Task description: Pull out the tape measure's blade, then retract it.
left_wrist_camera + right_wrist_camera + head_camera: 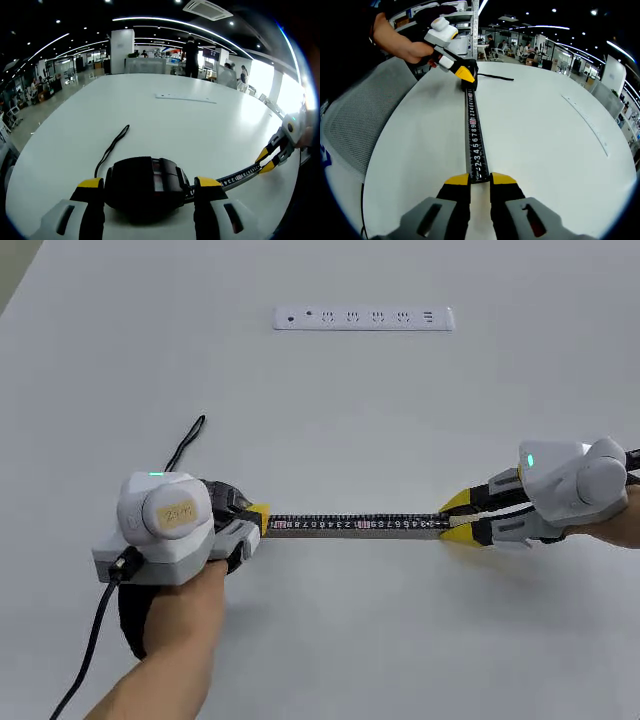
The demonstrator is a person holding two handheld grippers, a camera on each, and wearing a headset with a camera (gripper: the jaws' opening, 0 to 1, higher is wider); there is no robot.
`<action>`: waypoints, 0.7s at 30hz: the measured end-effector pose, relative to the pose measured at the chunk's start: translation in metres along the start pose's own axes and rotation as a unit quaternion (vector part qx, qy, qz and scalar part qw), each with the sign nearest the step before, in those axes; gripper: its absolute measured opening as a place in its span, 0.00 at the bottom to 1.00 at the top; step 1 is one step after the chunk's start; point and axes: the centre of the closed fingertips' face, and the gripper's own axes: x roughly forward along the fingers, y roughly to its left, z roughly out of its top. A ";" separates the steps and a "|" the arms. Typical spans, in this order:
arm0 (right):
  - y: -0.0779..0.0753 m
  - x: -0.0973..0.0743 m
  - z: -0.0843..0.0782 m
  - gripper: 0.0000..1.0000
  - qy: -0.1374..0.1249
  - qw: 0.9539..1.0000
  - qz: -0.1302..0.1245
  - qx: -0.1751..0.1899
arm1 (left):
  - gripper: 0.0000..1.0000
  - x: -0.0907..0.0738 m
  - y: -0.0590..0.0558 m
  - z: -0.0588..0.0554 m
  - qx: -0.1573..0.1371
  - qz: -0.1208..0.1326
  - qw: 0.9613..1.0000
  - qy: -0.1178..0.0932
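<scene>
The black tape measure case (144,187) sits on the white table, held between the yellow-tipped jaws of my left gripper (148,184); in the head view the case (228,502) is mostly hidden behind that left gripper (255,520). Its dark numbered blade (355,524) stretches flat along the table to the right. My right gripper (457,518) is shut on the blade's end. In the right gripper view the blade (474,140) runs straight away from my right gripper (480,179) to the case (470,80). The case's black wrist strap (186,445) trails behind it.
A white power strip (364,318) lies at the far side of the table. A black cable (88,652) hangs from the left gripper toward the near edge. In the gripper views, an office with people and desks lies beyond the table.
</scene>
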 end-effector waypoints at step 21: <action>0.001 -0.002 0.000 0.12 0.011 1.000 -0.001 -0.014 | 0.63 0.002 0.004 -0.006 0.011 0.002 0.999 0.030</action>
